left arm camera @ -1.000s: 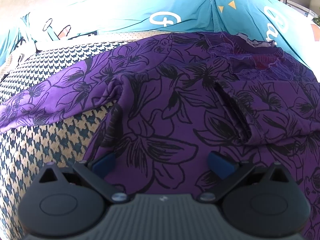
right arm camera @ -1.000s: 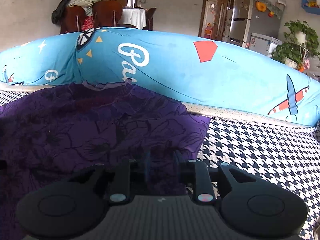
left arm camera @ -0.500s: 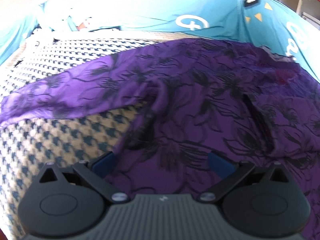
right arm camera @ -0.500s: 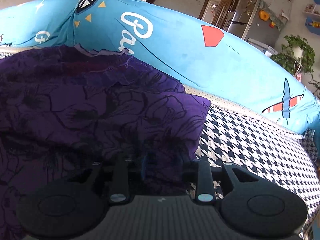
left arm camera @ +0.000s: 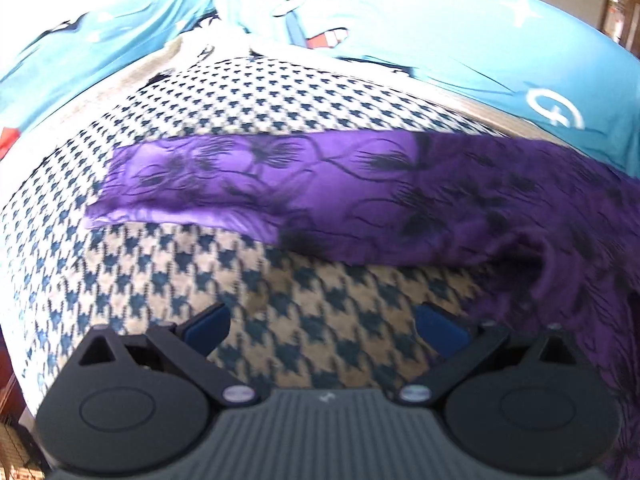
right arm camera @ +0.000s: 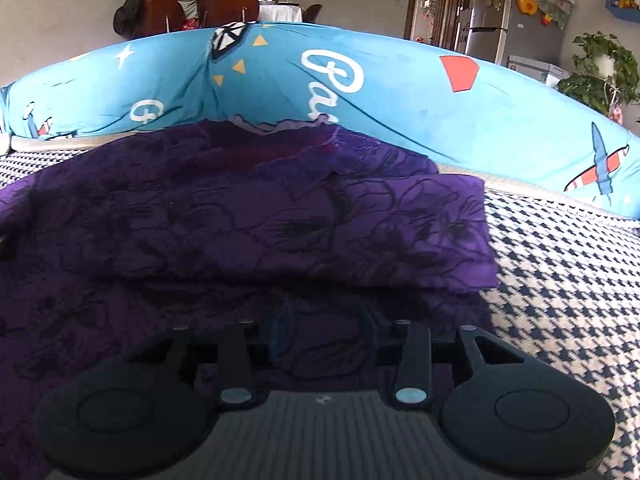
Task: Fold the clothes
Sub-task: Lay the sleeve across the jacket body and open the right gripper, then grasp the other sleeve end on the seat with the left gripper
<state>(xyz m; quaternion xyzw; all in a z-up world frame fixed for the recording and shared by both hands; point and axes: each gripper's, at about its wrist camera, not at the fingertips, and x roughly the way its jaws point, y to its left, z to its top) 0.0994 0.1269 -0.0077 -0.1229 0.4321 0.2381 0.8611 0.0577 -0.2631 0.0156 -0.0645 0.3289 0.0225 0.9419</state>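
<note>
On the houndstooth cover (left arm camera: 280, 92), right tool (right arm camera: 320, 326) pinches the purple garment (right arm camera: 240, 220).

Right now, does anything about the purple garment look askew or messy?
Yes. The garment isn't flat: its sleeve sticks out sideways across the houndstooth cover, and the cloth bunches in a wrinkled hump beside the open left gripper.

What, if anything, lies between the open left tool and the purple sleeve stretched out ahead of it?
Nothing visible. Only bare houndstooth cushion separates the left tool from the sleeve of the purple floral-print garment; its blue pads are spread wide and empty.
</note>
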